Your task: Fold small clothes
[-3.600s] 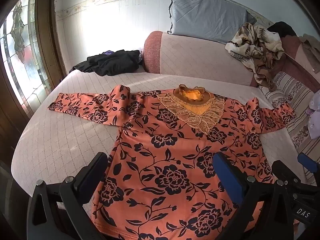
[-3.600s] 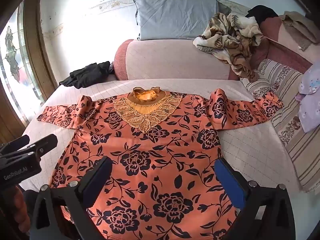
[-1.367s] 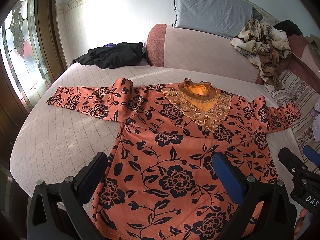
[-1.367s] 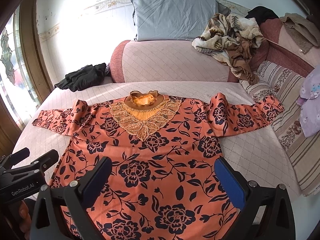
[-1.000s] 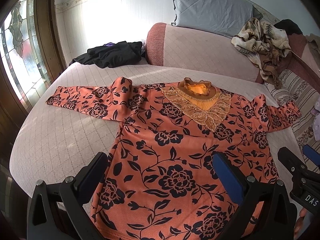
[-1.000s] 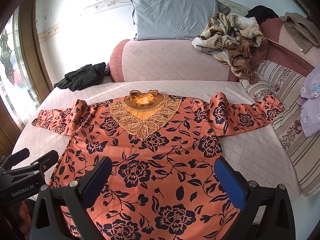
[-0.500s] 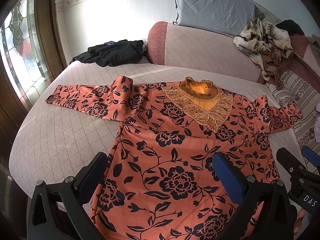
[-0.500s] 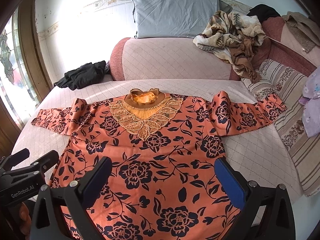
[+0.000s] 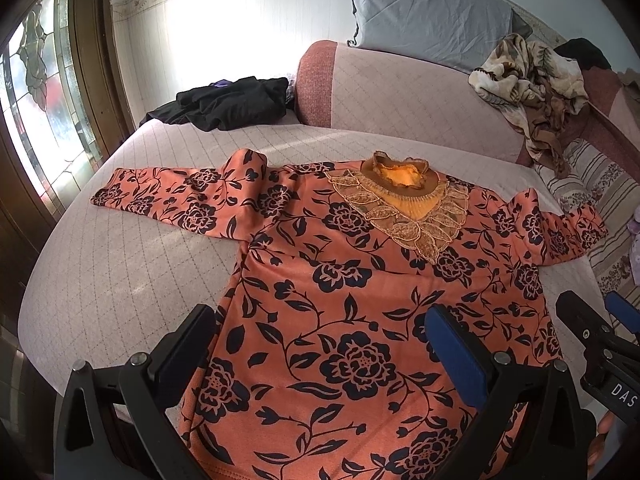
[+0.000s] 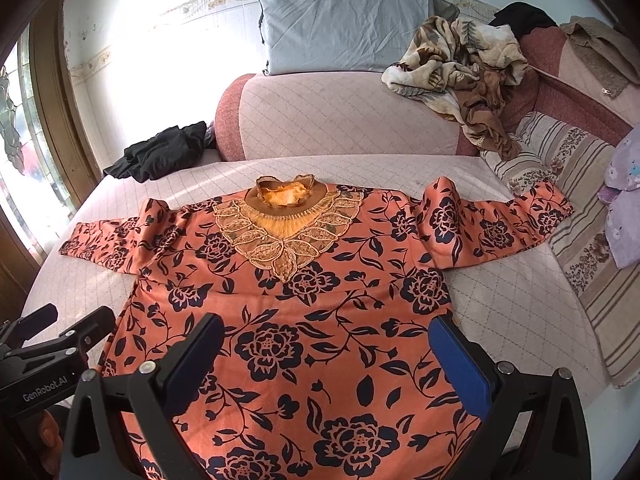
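Quilted pink bedding (image 9: pixel 120 280) is spread beneath both grippers, the left gripper (image 9: pixel 320 354) and right gripper (image 10: pixel 328 360) each held with jaws wide apart, grasping nothing, above the hem. An orange floral top (image 10: pixel 304 312) is laid flat, sleeves outstretched; beyond it, black clothing (image 10: pixel 164 156) is heaped beside a bolster (image 10: pixel 340 120).

Daylight is pouring in from the stained-glass window (image 9: pixel 36 92) at nine o'clock and blowing out the wall (image 10: pixel 160 60) behind the bed to plain white in both views. It is laying pale streaks across the quilted bedspread (image 9: pixel 120 264). The floral blouse (image 10: pixel 320 300) is showing sharp and evenly lit. Fisheye bending is curving everything near the rims, and the corners are falling to black.
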`<state>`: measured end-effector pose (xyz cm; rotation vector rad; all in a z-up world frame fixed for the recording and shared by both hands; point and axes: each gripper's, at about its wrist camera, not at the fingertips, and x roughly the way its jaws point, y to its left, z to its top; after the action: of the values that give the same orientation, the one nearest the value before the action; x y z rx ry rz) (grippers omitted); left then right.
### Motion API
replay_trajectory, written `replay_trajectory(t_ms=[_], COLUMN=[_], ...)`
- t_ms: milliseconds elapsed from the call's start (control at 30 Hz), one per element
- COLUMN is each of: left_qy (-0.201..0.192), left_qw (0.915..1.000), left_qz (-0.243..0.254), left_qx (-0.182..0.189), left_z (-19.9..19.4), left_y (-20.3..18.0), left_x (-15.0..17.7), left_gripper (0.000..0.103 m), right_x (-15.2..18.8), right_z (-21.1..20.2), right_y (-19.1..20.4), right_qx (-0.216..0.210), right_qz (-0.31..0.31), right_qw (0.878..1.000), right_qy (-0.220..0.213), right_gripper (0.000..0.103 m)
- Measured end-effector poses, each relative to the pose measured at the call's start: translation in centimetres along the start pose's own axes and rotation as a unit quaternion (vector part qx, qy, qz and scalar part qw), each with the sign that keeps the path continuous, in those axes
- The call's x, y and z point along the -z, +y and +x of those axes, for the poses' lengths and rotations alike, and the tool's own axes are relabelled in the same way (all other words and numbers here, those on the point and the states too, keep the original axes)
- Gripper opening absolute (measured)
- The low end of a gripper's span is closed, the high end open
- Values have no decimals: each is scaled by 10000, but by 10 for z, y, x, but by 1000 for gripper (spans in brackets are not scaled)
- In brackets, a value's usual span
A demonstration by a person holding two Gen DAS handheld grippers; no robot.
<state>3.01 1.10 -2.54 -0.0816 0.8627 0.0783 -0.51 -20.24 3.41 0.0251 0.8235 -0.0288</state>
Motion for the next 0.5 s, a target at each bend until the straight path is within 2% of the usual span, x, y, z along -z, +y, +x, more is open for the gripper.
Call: replay_trajectory(t_ms=[500], left_qy=[-97], left_qw=[10000], left_qz=[23], left_qx=[-10], left_z=[-12], left_y=[0], left_x=[-2], left_gripper=[103], right_x=[0], right_z=[-13], right_y=[1], right_qx=[-9], right_qz=[5], right_qw=[10000], right_qy=[-98], right_gripper=[103])
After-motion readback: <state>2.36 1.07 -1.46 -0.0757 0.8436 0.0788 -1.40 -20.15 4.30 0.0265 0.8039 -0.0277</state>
